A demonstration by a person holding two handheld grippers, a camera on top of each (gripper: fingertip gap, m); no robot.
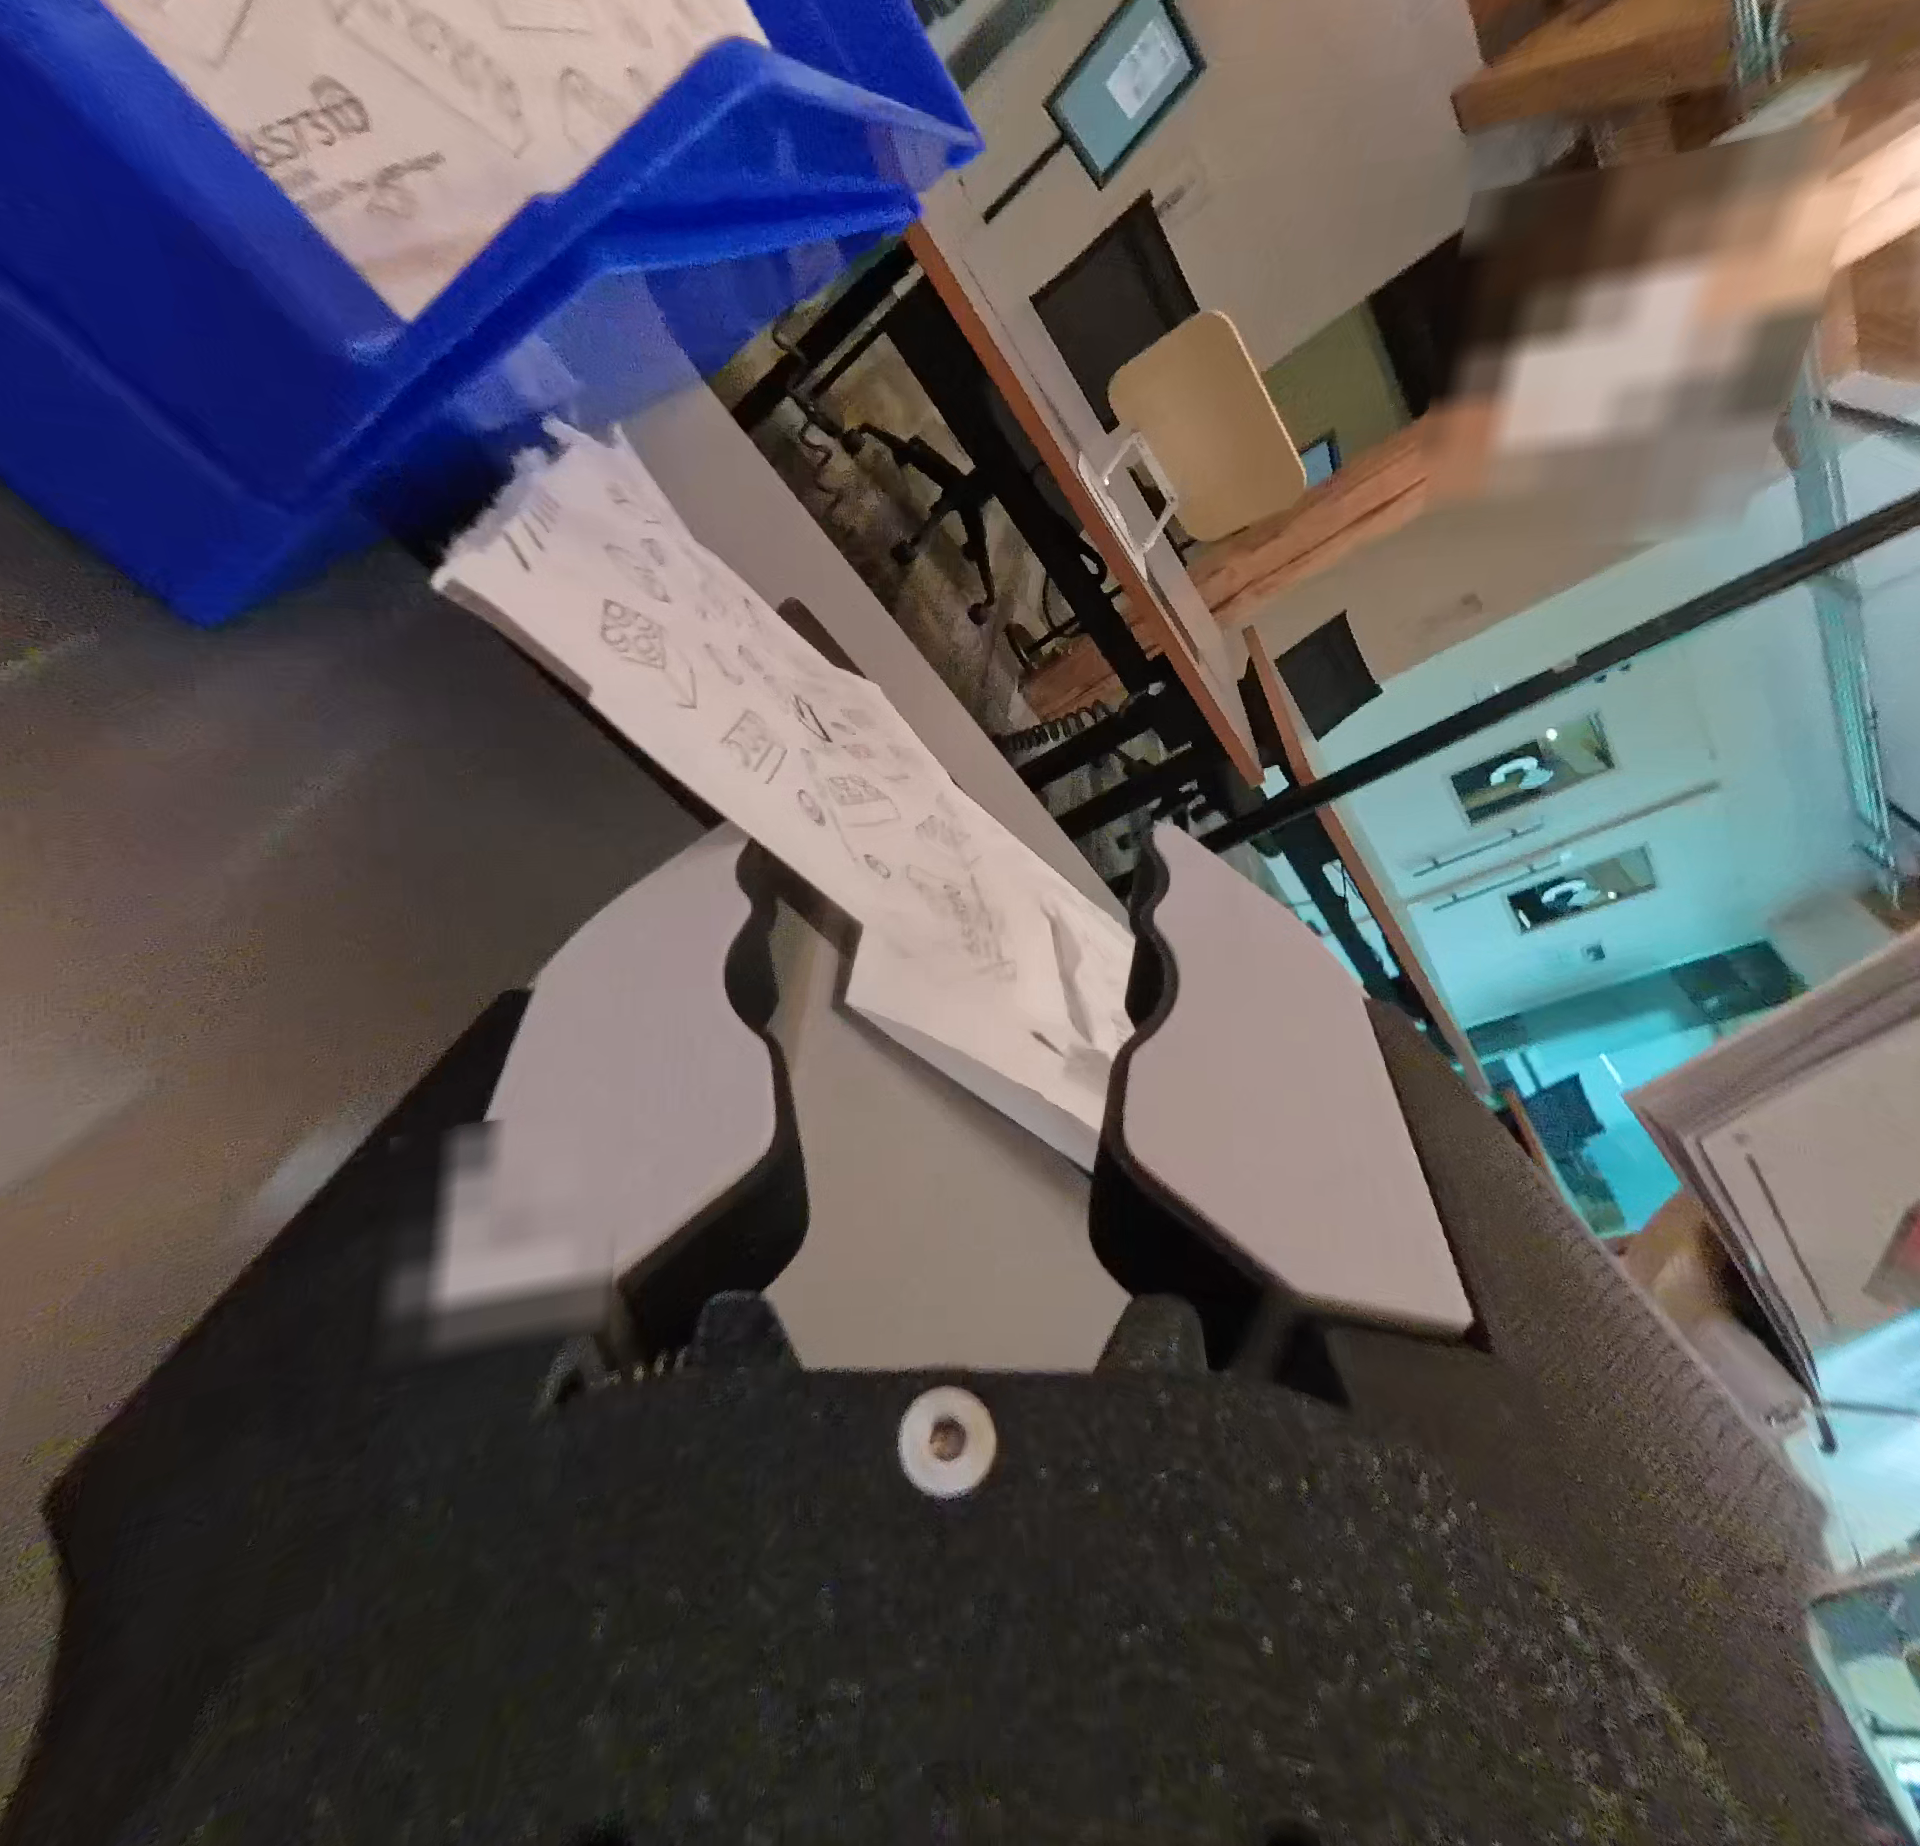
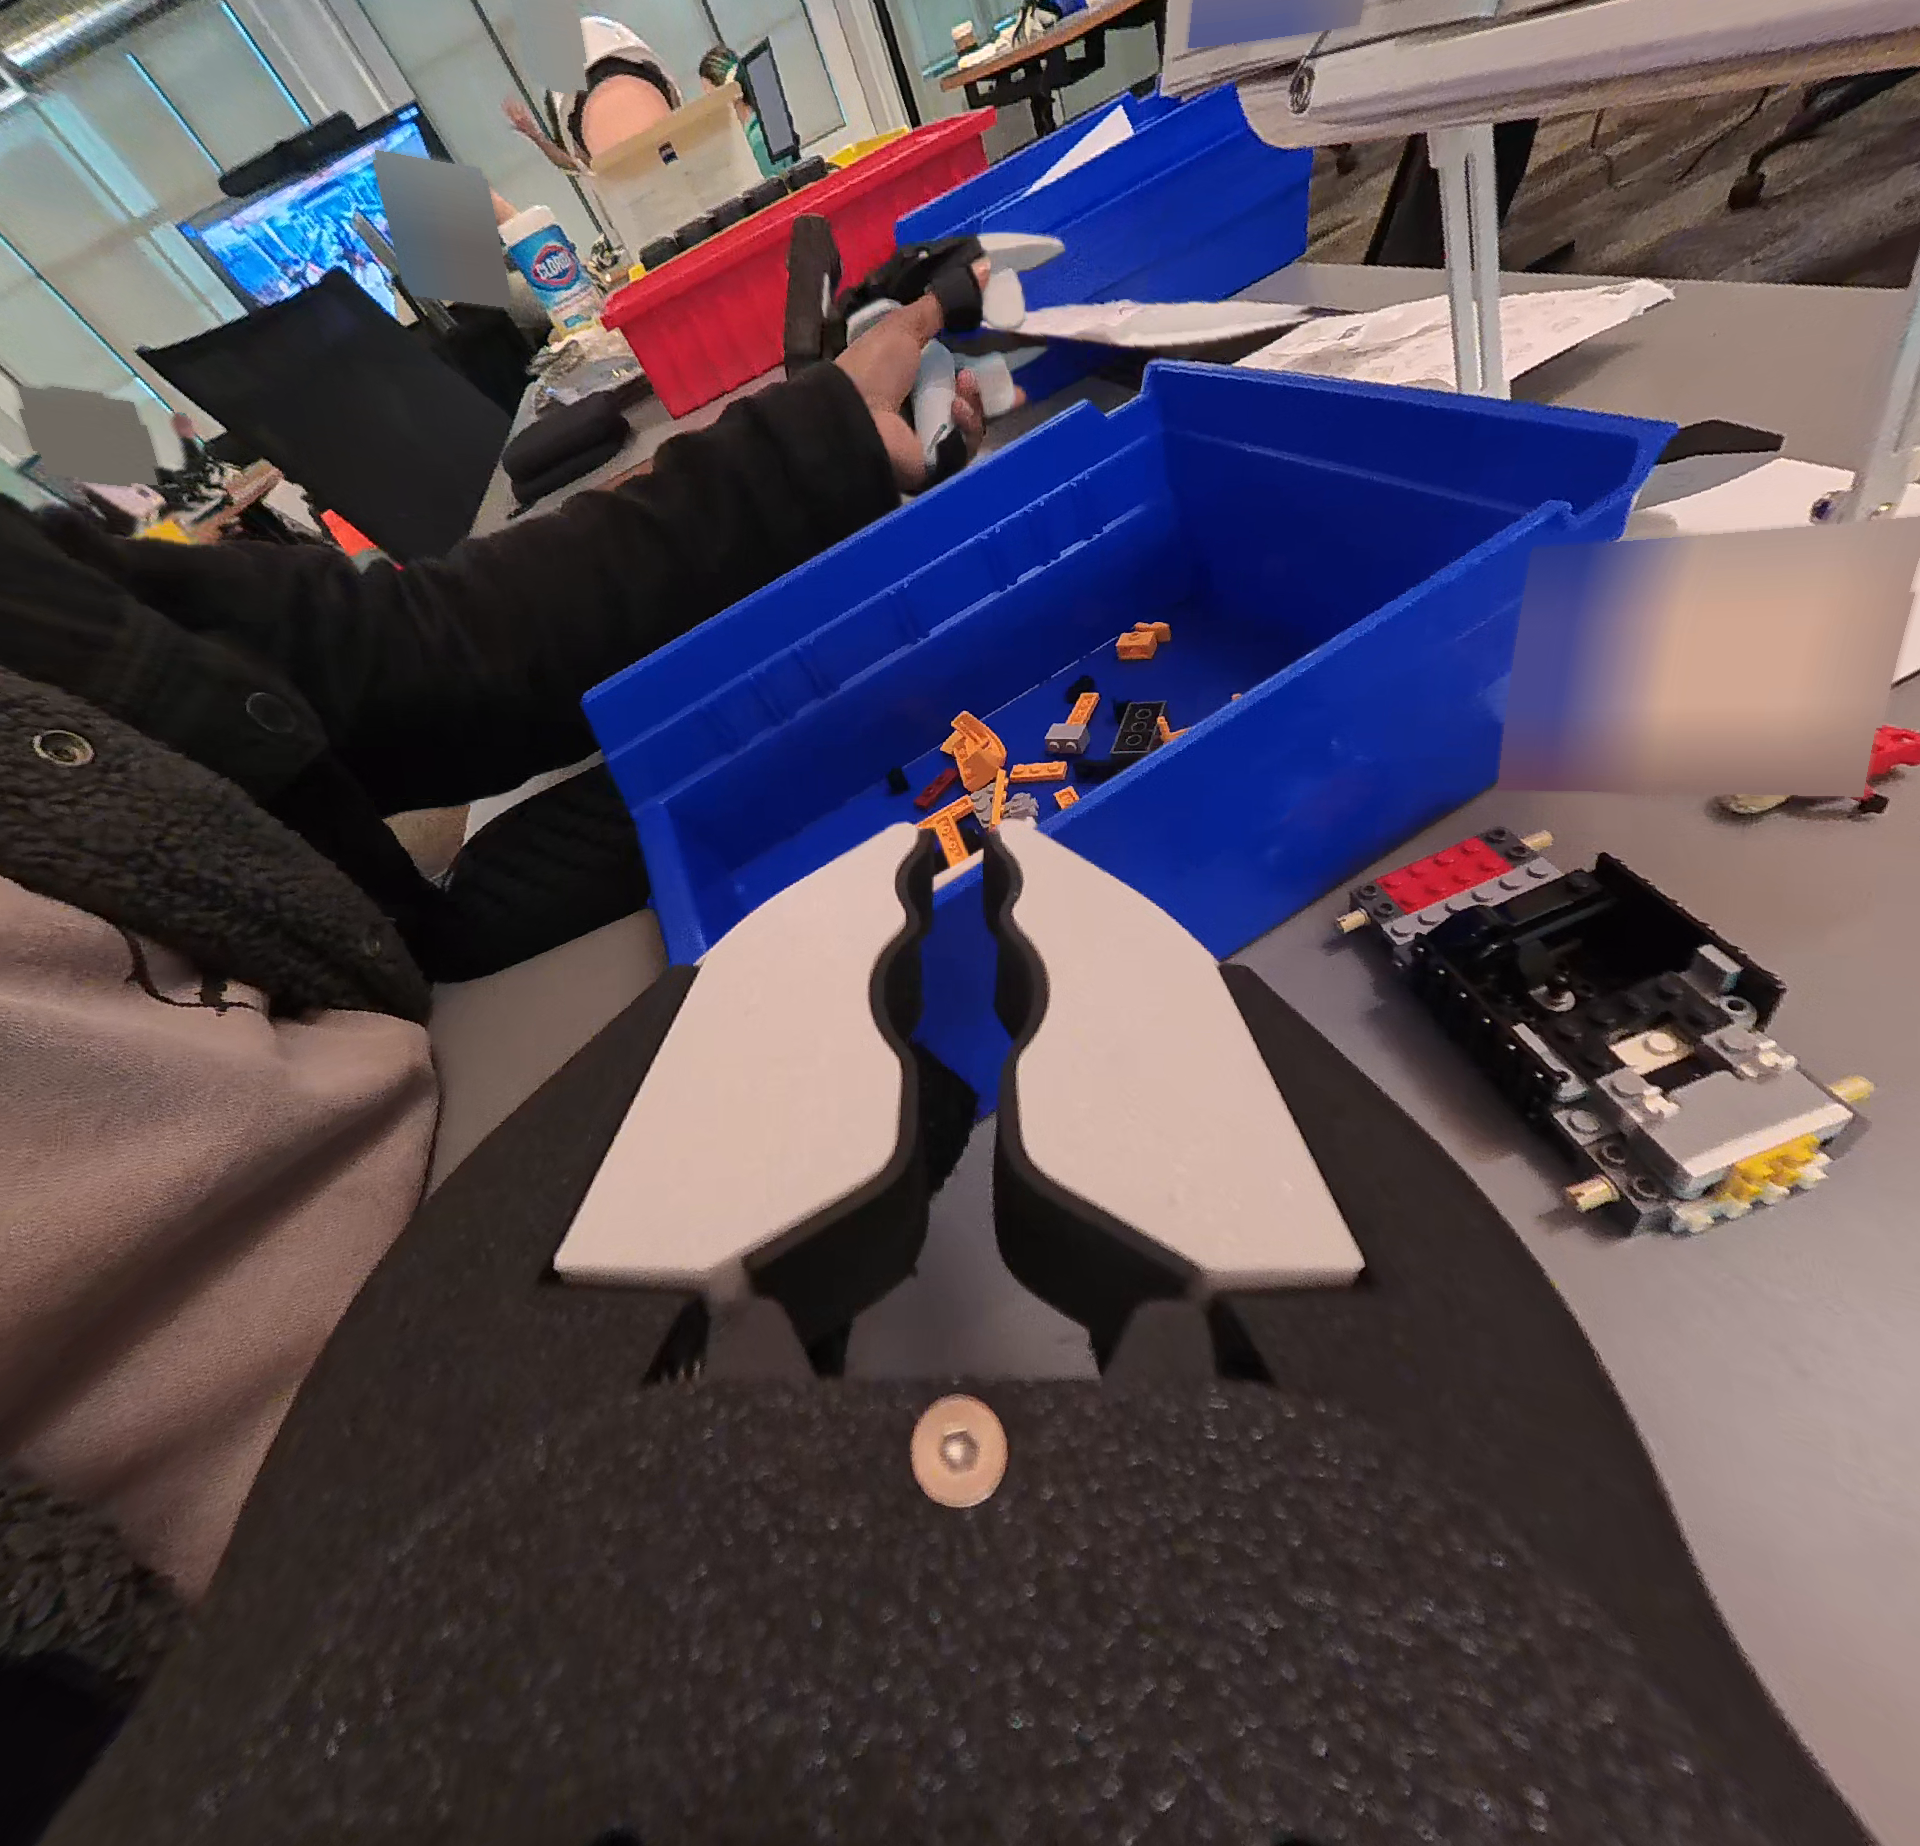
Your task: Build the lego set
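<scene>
Left wrist view: the left claw [image 1: 951,949] stands wide, its fingers [image 1: 644,1017] well apart. A printed sheet [image 1: 831,788] of assembly drawings runs between them from the blue bin [image 1: 260,362] toward the camera. Whether a finger touches the sheet cannot be told; nothing shows it clamped. The view is tilted and blurred, so the claw appears to be in motion. The desk [image 1: 208,861] lies grey beneath.

Right wrist view: the right claw [image 2: 961,840] is narrow, almost closed, with a thin gap between its tips and nothing in it. It hovers at the near wall of the bin [image 2: 1299,788]. Loose bricks [image 2: 1039,747], mostly orange with a few black and grey, lie on the bin floor just beyond the tips. The partly built car [image 2: 1600,1027] sits on the desk [image 2: 1558,1484] to the right of the bin, apart from it, with a red plate at one end and yellow at the other. Farther off, the left claw [image 2: 1023,279] is held above the bin with the sheet [image 2: 1164,323] at its tips.

Risks, as judged: the sheet may slip or tear, since the wide claw gives no firm hold. The right claw must open before entering the bin; the bricks are small and crowded, so a careless pinch may take two or scatter them. The car is unsecured and may slide when pressed.
</scene>
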